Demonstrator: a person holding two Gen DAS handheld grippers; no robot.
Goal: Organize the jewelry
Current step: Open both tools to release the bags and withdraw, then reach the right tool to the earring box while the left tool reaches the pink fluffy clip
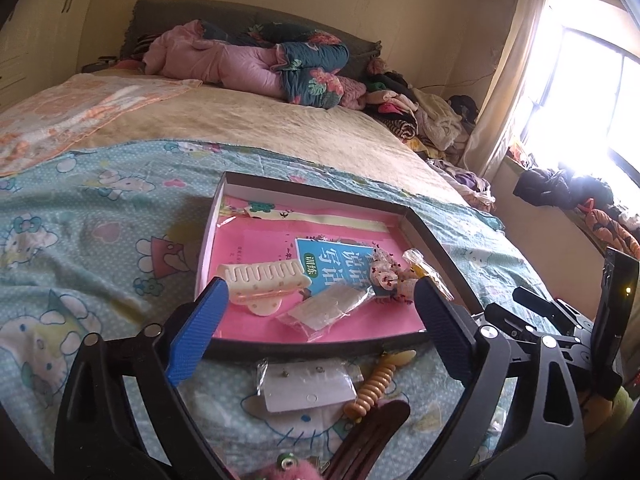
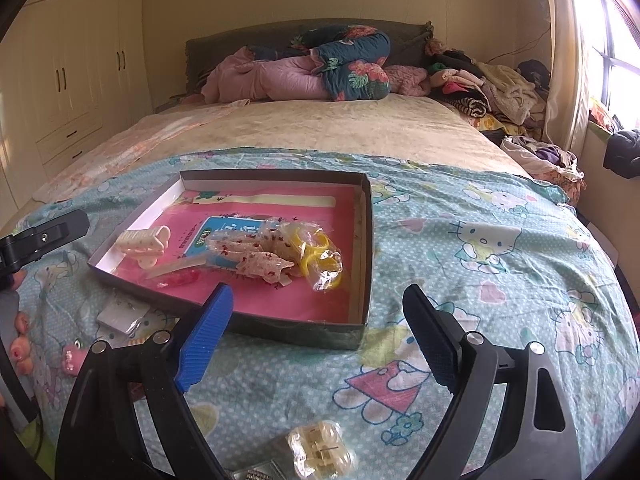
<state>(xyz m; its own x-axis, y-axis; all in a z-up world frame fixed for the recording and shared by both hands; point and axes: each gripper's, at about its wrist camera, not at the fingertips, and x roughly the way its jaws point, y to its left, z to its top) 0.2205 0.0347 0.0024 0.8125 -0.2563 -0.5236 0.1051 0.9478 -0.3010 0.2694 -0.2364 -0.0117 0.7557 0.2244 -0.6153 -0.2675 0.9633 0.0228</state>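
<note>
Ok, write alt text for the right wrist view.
An open blue-fingered right gripper hovers empty over a Hello Kitty bedsheet, facing a shallow pink-lined cardboard box that holds a cream plastic hair clip, a floral scrunchie and bagged yellow rings. A clear packet lies nearer.

Box (image 1: 316,344): blue booklet (image 1: 336,260) half buried under clips, print too small to read. Below box, brown clip (image 1: 372,440) and pink plush (image 1: 280,470) cut off by frame edge. Window (image 1: 600,92) beyond box blown out.
</note>
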